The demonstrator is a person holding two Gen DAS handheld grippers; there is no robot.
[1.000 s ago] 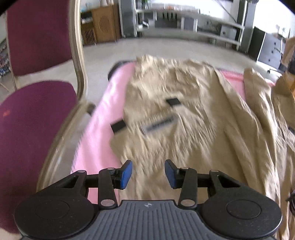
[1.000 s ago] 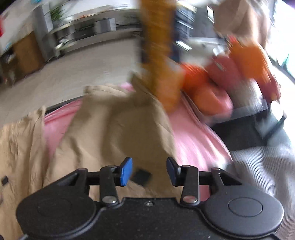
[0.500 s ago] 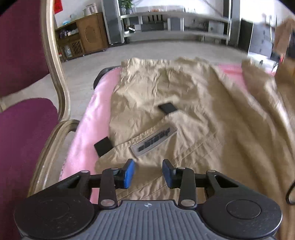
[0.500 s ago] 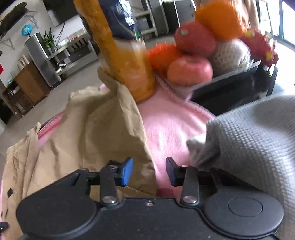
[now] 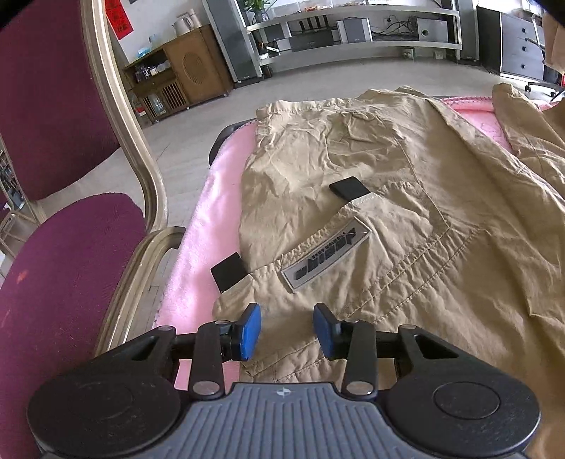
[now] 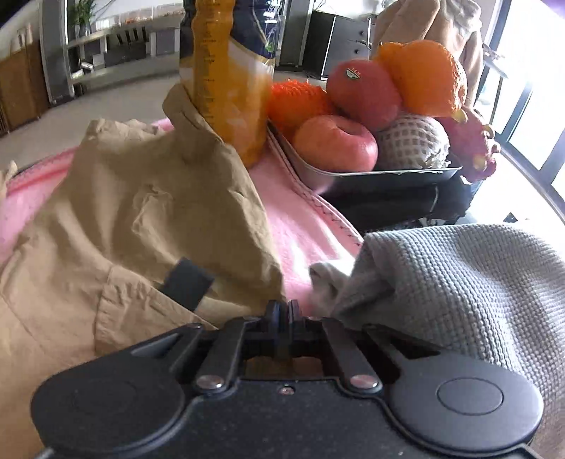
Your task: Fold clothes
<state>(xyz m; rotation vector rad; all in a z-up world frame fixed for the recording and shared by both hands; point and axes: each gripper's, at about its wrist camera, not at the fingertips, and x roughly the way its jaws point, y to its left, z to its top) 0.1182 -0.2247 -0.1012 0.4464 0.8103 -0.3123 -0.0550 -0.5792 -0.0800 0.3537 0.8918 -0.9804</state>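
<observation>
In the left wrist view the khaki trousers (image 5: 388, 219) lie flat on the pink blanket (image 5: 208, 226), long axis running away from the left gripper (image 5: 286, 330); its jaws stand parted, pressing nothing, with the crinkled near hem under and just ahead of them. In the right wrist view the right gripper (image 6: 283, 317) has just been closing; its jaws are together at the cloth's near edge, probably pinching it, though the contact is hidden; a grey waffle-knit cloth (image 6: 459, 282) lies just to its right.

A lived-in home: wooden cabinet (image 5: 190, 74); kettle (image 5: 183, 25); upholstered chair (image 5: 53, 106); fruit tray (image 6: 370, 173).
</observation>
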